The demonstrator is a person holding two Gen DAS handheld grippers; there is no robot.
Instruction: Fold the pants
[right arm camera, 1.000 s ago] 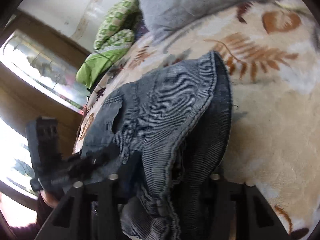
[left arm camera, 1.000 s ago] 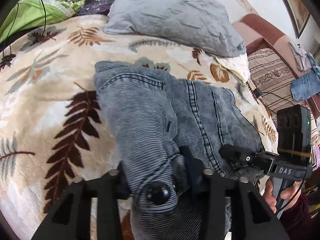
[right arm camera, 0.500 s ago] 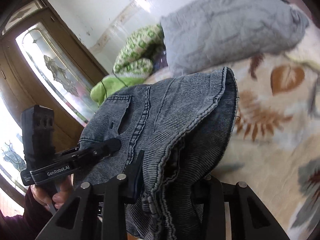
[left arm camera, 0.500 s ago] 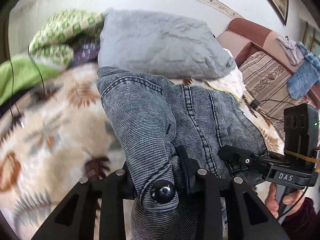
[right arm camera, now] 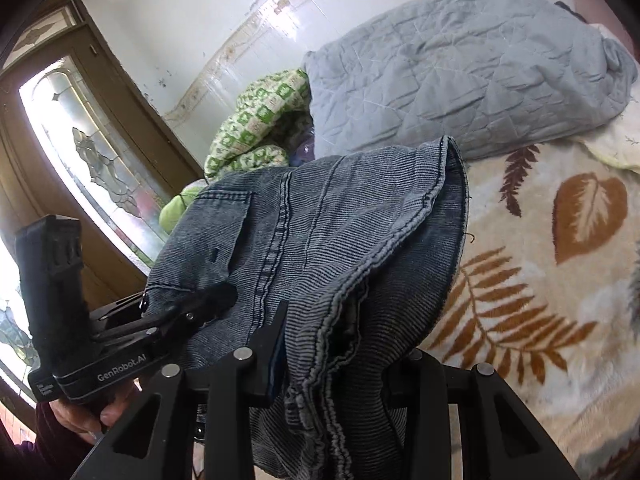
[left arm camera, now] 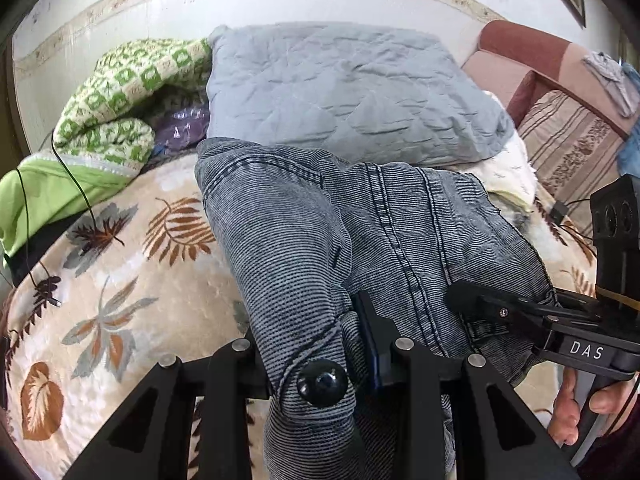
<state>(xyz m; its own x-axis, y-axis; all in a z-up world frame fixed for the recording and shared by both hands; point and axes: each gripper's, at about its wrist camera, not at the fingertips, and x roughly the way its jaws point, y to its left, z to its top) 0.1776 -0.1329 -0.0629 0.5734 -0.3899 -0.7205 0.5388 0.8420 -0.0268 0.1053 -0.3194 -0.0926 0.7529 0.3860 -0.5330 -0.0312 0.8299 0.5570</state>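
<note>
Grey-blue denim pants (left arm camera: 400, 232) hang bunched between both grippers above the leaf-print bedspread (left arm camera: 120, 280). My left gripper (left arm camera: 320, 340) is shut on the waistband, just beyond its black button (left arm camera: 322, 384). In the left wrist view my right gripper (left arm camera: 464, 296) clamps the pants' right side, with a hand under it. In the right wrist view the right gripper (right arm camera: 344, 340) is shut on a thick folded edge of the pants (right arm camera: 340, 208). To its left, the left gripper (right arm camera: 208, 300) pinches the cloth near a back pocket. The pants' lower part is hidden.
A grey quilted pillow (left arm camera: 344, 88) lies at the head of the bed, beside a green checked blanket (left arm camera: 132, 92) and a thin black cable (left arm camera: 68, 168). A sofa with a striped cushion (left arm camera: 568, 144) stands to the right. A glass-panelled door (right arm camera: 80, 152) is on the left.
Both grippers have risen with the pants, which now hang higher off the bedspread. The views have tilted up, showing the pillow and wall. Both grips are unchanged.
</note>
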